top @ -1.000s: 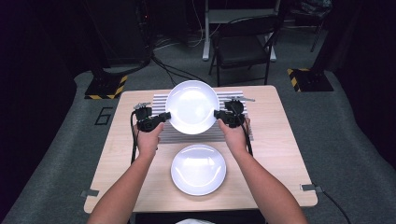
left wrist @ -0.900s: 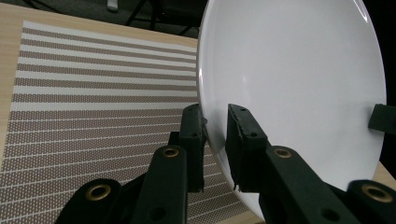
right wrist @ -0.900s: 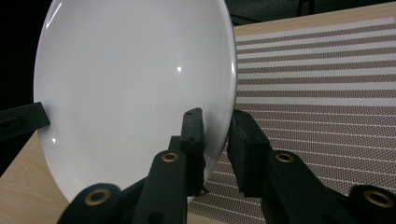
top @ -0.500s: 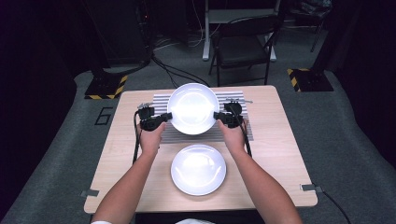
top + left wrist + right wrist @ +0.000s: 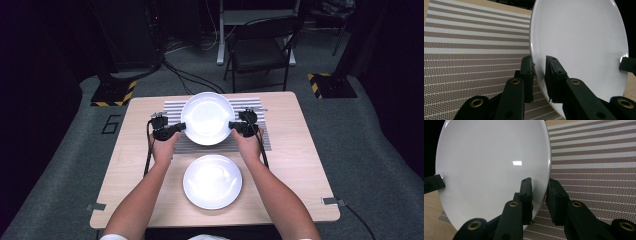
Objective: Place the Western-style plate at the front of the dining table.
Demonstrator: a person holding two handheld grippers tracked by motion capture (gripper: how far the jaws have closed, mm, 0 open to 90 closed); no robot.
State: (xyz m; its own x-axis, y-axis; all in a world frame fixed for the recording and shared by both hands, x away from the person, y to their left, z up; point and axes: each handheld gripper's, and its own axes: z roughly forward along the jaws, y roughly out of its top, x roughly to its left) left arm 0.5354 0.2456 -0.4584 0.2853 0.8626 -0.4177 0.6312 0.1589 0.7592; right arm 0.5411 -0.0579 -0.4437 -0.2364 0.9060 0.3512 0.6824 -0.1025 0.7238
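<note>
A white plate [image 5: 207, 118] hangs just above the striped placemat [image 5: 173, 109] at the far half of the table, gripped at both sides. My left gripper [image 5: 181, 127] is shut on its left rim and my right gripper [image 5: 233, 125] on its right rim. In the left gripper view the jaws of my left gripper [image 5: 539, 63] pinch the plate [image 5: 579, 45] edge over the placemat [image 5: 471, 50]. The right gripper view has my right gripper [image 5: 539, 185] clamped on the plate [image 5: 491, 167] rim. A second white plate [image 5: 212, 181] lies flat on the table nearer the person.
The wooden table [image 5: 300, 150] has bare room to the left and right of the plates. Behind it stand a folding chair [image 5: 260, 50] and yellow-and-black striped stand bases [image 5: 112, 92] on the grey floor. Cables trail from both grippers along the forearms.
Both grippers have sunk with the held plate, bringing it lower and closer over the placemat. The near plate has not moved.
</note>
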